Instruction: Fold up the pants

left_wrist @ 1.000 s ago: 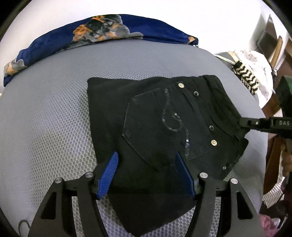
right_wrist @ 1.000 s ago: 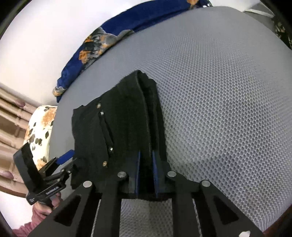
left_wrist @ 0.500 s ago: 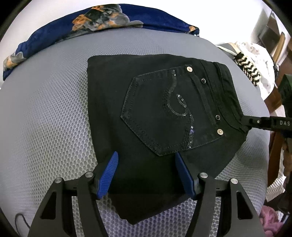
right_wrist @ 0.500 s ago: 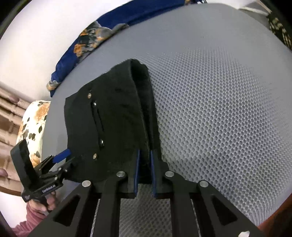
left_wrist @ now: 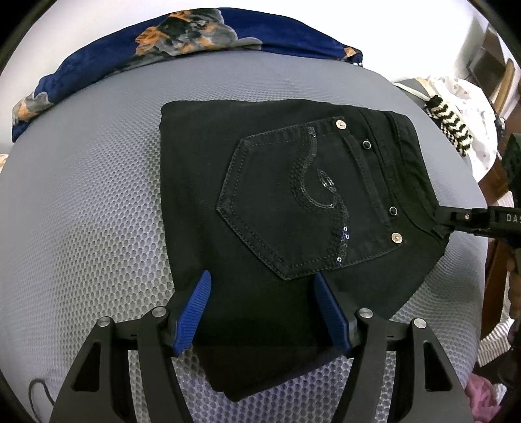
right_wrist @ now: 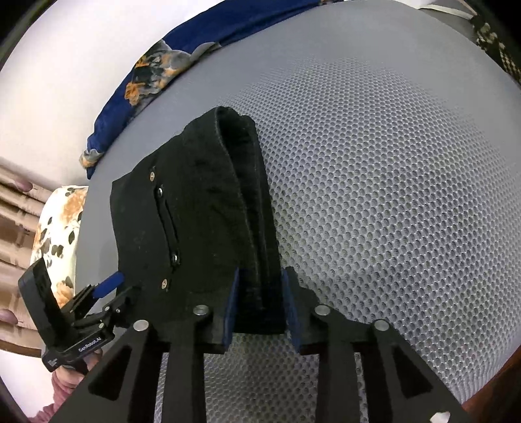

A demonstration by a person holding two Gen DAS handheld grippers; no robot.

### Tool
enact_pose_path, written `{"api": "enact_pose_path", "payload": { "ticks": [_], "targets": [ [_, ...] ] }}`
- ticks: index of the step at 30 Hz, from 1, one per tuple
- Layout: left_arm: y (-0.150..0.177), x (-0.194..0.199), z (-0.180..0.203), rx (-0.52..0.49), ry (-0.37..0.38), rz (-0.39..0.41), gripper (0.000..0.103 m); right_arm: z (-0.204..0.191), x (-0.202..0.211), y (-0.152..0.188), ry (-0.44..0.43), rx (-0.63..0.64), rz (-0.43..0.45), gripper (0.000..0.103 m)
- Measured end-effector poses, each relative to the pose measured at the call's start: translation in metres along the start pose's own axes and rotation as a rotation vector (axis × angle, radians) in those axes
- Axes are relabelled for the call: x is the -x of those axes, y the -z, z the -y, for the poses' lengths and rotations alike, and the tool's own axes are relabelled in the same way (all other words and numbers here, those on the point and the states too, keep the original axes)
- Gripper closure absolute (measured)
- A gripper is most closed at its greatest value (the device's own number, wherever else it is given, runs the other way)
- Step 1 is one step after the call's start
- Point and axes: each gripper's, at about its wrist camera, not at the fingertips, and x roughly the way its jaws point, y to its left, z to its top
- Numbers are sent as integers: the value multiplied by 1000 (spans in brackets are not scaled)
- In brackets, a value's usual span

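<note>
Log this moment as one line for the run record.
task: fold pants | pants: folded, flat on grey mesh pad | left gripper: open over near edge | right gripper: open around waistband end

Grey mesh cushion [left_wrist: 97,201], blue floral cloth [left_wrist: 195,29], perhaps bedding

Grey mesh-covered bed [left_wrist: 97,201], folded black pants [left_wrist: 260,182] lying on it, blue floral cloth [left_wrist: 182,29] along far edge

A home bedroom: a grey mesh bed cover [left_wrist: 97,195] with a blue flowered blanket [left_wrist: 202,35] along its far edge, against a white wall [right_wrist: 65,65].
</note>
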Motion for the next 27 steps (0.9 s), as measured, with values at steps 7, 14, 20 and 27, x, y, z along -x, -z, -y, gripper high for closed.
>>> {"api": "enact_pose_path", "payload": {
  "ticks": [7, 14, 20, 27],
  "targets": [
    [0, 5, 2, 1, -73, 18, 34, -3, 6, -6, 12, 25, -11, 62],
    [-5, 20, -3, -25, -138, 69, 30, -18, 7, -17, 24, 79, -2, 52],
    [-14, 32, -38, 64, -79, 87, 28, -21, 2, -28, 18, 112, 13, 46],
    [-17, 24, -74, 213, 48, 47, 28, -5, -3, -36, -104, 119, -14, 46]
  ]
}}
